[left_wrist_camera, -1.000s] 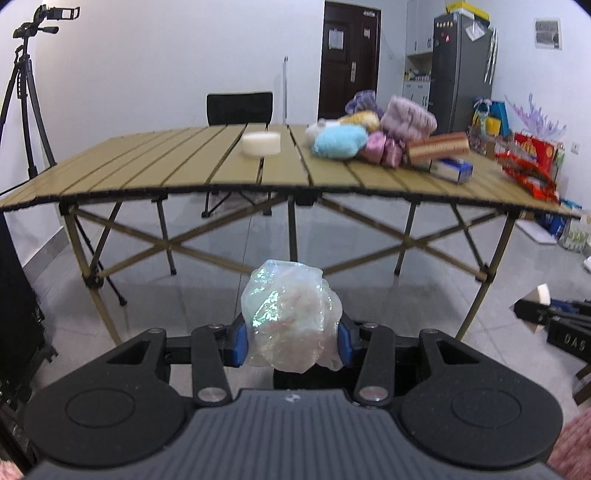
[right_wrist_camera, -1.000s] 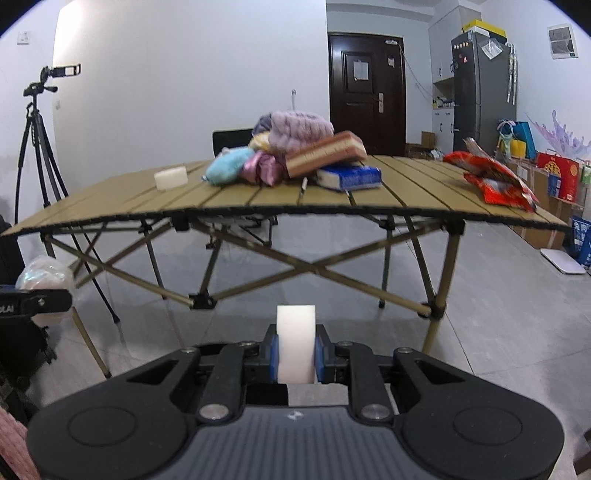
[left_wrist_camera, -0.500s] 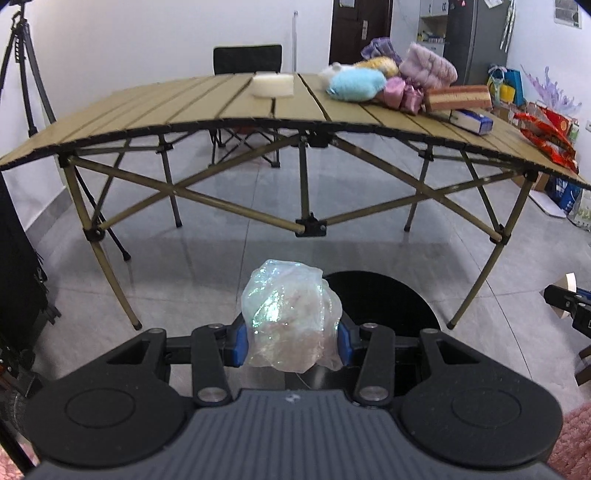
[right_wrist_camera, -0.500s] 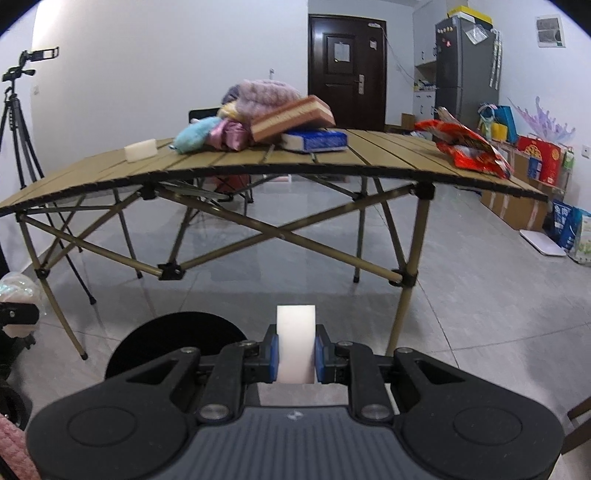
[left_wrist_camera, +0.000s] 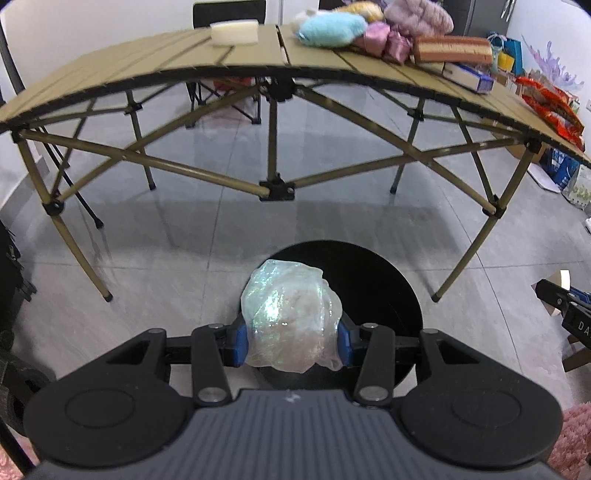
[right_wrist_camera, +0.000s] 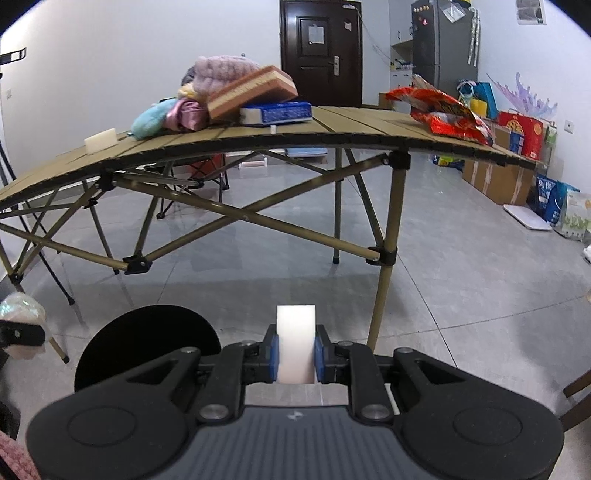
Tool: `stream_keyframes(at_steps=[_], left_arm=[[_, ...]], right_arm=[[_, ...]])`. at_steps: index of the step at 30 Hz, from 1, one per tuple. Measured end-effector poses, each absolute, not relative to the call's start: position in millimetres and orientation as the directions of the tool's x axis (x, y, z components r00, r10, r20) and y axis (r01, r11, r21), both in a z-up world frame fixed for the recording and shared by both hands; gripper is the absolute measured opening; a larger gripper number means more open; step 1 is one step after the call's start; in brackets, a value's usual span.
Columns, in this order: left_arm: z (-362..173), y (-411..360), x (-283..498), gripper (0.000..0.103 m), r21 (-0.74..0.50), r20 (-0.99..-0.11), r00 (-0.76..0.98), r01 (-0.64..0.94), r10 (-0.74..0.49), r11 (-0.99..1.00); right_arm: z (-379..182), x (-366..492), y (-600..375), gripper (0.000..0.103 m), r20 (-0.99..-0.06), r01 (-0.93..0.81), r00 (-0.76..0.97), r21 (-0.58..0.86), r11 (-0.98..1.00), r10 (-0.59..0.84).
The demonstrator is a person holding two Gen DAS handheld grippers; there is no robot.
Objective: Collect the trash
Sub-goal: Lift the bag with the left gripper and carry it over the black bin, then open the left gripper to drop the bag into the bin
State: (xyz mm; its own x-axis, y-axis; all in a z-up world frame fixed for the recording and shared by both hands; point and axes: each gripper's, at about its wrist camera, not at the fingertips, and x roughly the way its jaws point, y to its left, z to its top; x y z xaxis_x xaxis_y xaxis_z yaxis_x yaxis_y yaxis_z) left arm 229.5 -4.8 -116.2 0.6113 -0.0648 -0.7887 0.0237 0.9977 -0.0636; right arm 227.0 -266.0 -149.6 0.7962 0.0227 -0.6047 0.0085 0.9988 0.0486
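Trash wad [left_wrist_camera: 291, 317] looks crumpled, iridescent, perhaps plastic.

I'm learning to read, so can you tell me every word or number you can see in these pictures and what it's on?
"DA": white letters on the right tongs at the edge of the left view; the rest is cut off.
Red snack bags: print too blurred to read.
Blue box on the table: too small to read.
Blue bag on the floor: white characters, too blurred.
Paper on the door: unreadable.

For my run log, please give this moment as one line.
left gripper: shut on plastic wad | right gripper: shut on white block | black bin: below
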Motion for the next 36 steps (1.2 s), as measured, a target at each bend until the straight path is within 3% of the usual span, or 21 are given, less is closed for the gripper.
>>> stream_keyframes(at_steps=[31,34,36], left_arm=[[-173.2,-70.2,299.7,0.047,-0.030,-0.905,0.425,-0.014,-0.021,0.999],[-176.1,-69.1,302.5,0.054,-0.021,-0.909,0.417,-0.026,-0.008,0.999],[-176.3,-68.5,303.1,0.072,-0.015,-0.908,0.419,-0.034,0.000,0.999]], right_arm=[[-177.2,247.2,-314.6,0.018,-0.647,0.118,0.762,0.086,0.989,-0.034],[-178.4,248.7,-314.5,0.018,-0.650,0.114,0.760,0.092,0.989,-0.027],[-178.7,249.0,-314.0,0.018,-0.650,0.110,0.760,0.094,0.989,-0.023]])
